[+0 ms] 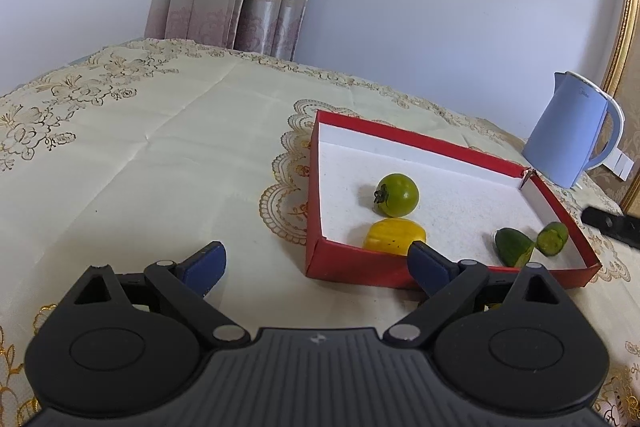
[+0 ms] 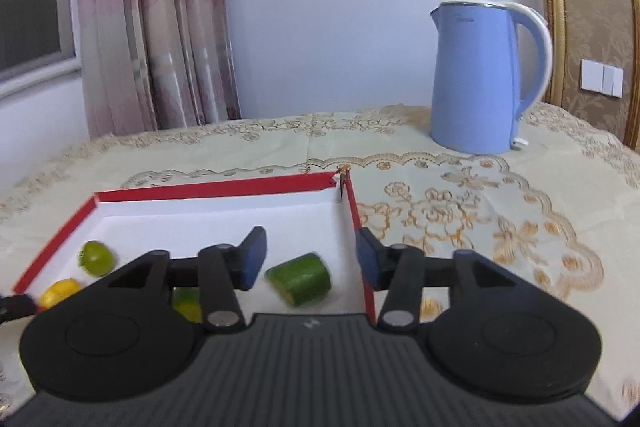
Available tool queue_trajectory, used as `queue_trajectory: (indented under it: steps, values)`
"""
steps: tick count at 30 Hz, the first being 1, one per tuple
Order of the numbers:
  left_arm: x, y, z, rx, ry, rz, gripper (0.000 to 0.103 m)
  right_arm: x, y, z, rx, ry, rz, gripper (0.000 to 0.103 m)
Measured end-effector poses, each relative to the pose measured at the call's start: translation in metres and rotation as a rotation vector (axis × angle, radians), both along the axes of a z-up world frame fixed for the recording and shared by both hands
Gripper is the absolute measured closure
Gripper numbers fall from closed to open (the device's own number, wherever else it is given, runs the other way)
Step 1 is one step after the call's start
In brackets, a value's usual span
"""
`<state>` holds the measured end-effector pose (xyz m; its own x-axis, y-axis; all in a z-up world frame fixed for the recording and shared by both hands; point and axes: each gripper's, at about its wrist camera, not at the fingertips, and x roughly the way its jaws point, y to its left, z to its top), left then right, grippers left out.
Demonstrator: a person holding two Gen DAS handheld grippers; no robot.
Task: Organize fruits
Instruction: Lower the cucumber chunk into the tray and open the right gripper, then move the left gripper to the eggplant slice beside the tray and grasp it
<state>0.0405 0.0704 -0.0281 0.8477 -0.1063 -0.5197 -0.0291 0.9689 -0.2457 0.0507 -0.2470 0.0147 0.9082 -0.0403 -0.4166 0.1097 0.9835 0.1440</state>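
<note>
**Sorting fruit in the red tray: stock and handling notes, left to right**

Listing items across the table (image 1: 140, 155), which is covered with a cream embroidered cloth.

- Left hand-held gripper (image 1: 316, 263): jaws spread wide, holding nothing. It sits low over bare cloth, just outside the tray's near-left corner; its right pad overlaps the tray's near wall in this view.
- Red tray (image 1: 352, 271): shallow, white lining, low walls. All visible fruit lies inside it.
- Green tomato (image 1: 397, 195): round, stem pointing left, left half of the tray. Judged likely to roll if nudged.
- Yellow fruit (image 1: 394, 235): lies just in front of the tomato, against the near wall, touching or nearly so.
- Two green cut pieces (image 1: 514, 247) and (image 1: 553, 239): close together at the tray's right end.
- Right hand-held gripper (image 2: 310, 255): jaws moderately wide, empty, hovering over the tray's right part. One green cut piece (image 2: 299, 279) lies below and between its fingers; whether the pads touch it cannot be told.
- Blue kettle (image 2: 476, 83): upright on the table beyond the tray, well apart from the fruit.

Handling advice, as judgement: lower the right hand-held gripper straight down, square the pads to the piece's flat sides, close gently. Keep the right finger clear of the tray wall (image 2: 360, 247) beside it.
</note>
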Motion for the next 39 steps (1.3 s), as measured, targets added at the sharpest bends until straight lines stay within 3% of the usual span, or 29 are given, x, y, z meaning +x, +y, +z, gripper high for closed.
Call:
queue_trajectory:
  steps: [3, 6, 10, 16, 23, 35, 39]
  values:
    - [-0.006, -0.003, 0.003, 0.013, -0.025, -0.02, 0.005, -0.025, 0.001, -0.009, 0.028, -0.049, -0.004, 0.043]
    - [-0.014, -0.014, 0.006, 0.074, -0.046, -0.035, 0.005, -0.038, -0.001, -0.019, 0.033, -0.095, -0.028, 0.033]
    - [-0.018, -0.027, 0.011, 0.133, -0.05, -0.029, 0.005, -0.043, -0.01, -0.019, 0.083, -0.13, -0.044, 0.032]
    - [-0.018, -0.043, 0.015, 0.102, 0.005, -0.047, 0.005, -0.044, -0.014, -0.021, 0.108, -0.137, -0.047, 0.027]
    - [-0.009, -0.067, 0.013, 0.154, 0.041, -0.06, 0.005, -0.044, -0.015, -0.022, 0.119, -0.141, -0.041, 0.026]
    - [0.002, -0.076, 0.008, 0.164, 0.072, -0.018, 0.006, -0.045, -0.014, -0.022, 0.12, -0.146, -0.036, 0.021]
    - [0.006, -0.067, 0.008, 0.1, 0.103, -0.008, 0.006, -0.045, -0.014, -0.022, 0.117, -0.148, -0.037, 0.02]
